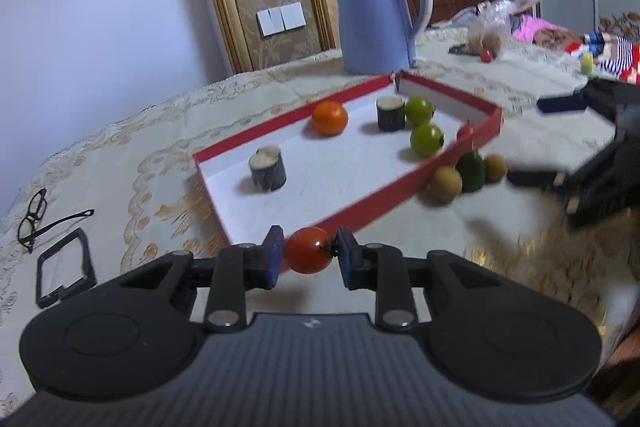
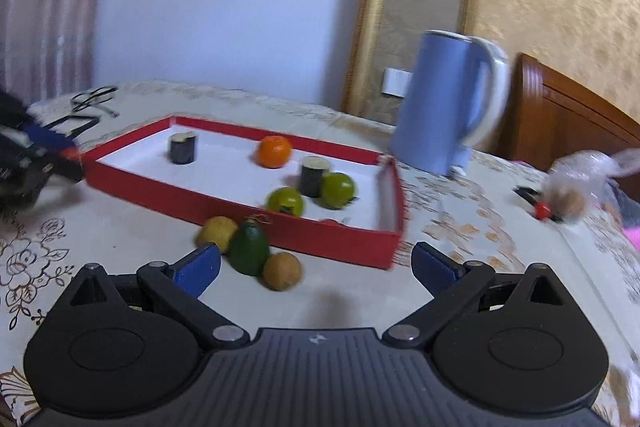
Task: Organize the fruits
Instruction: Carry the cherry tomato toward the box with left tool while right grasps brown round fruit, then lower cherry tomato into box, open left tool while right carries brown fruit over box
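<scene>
We see left gripper, fingers clenched on red tomato, held above bench just before near corner of red tray. Right gripper: fingers released, nothing between. In tray: orange, two green fruits, two dark cylinders. Outside tray's right edge: avocado touching two brown fruits. Kettle behind tray's far corner.

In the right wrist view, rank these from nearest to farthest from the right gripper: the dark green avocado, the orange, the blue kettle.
Measured from the open right gripper:
1. Dark green avocado, on the cloth just outside the red tray's near wall, between the fingers.
2. Orange, inside the tray near its far wall.
3. Blue kettle, beyond the tray, to the right.
</scene>
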`<state>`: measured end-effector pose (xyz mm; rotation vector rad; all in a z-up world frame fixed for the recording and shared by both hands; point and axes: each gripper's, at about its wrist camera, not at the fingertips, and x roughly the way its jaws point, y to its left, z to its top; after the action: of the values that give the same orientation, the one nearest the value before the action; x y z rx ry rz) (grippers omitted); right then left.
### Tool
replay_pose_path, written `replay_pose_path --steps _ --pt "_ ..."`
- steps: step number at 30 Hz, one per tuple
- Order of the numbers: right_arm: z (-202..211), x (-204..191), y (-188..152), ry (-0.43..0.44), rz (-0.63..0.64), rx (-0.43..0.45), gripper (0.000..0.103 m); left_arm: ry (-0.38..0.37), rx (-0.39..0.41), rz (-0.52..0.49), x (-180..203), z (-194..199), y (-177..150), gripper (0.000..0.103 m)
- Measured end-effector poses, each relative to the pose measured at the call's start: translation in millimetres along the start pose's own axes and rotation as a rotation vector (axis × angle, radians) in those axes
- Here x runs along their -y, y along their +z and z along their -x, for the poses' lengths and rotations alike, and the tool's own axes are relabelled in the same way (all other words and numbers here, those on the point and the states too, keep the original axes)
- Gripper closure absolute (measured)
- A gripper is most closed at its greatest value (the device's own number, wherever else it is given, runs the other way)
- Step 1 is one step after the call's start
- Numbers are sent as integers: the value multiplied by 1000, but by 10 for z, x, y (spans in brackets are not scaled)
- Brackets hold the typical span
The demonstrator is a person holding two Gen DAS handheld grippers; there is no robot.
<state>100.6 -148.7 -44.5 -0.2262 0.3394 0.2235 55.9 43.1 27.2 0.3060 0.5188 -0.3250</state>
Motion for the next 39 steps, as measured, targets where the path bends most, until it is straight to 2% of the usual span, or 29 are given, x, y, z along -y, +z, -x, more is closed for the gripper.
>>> replay_pose_path --steps 3,5,6,10,13,15,17,18,21,29,39 --pt "-120 -55 35 6 43 -42 5 3 7 14 29 -90 100 77" --pt "-163 -49 43 24 49 -68 21 2 9 26 38 -145 159 77" --pt "-184 -35 45 40 47 -80 25 1 11 32 42 -162 181 77" --pt "-295 46 29 127 58 -126 44 -12 16 55 63 -187 222 77" --pt "-359 113 52 185 66 -140 45 -11 19 46 105 -182 223 77" --pt "-403 156 77 230 65 -158 50 -8 20 41 127 -191 233 77" --pt "-427 206 96 292 37 -182 65 -6 20 43 133 -201 239 77" --pt "-422 203 101 288 40 -189 66 -7 21 46 133 -205 243 77" --pt "-371 195 93 262 46 -194 78 -7 20 57 127 -227 254 77" --pt "-174 272 -42 240 -34 -146 78 -1 18 91 131 -324 361 77" --pt "340 358 -156 229 -143 -10 78 87 -22 186 9 -845 812 77"
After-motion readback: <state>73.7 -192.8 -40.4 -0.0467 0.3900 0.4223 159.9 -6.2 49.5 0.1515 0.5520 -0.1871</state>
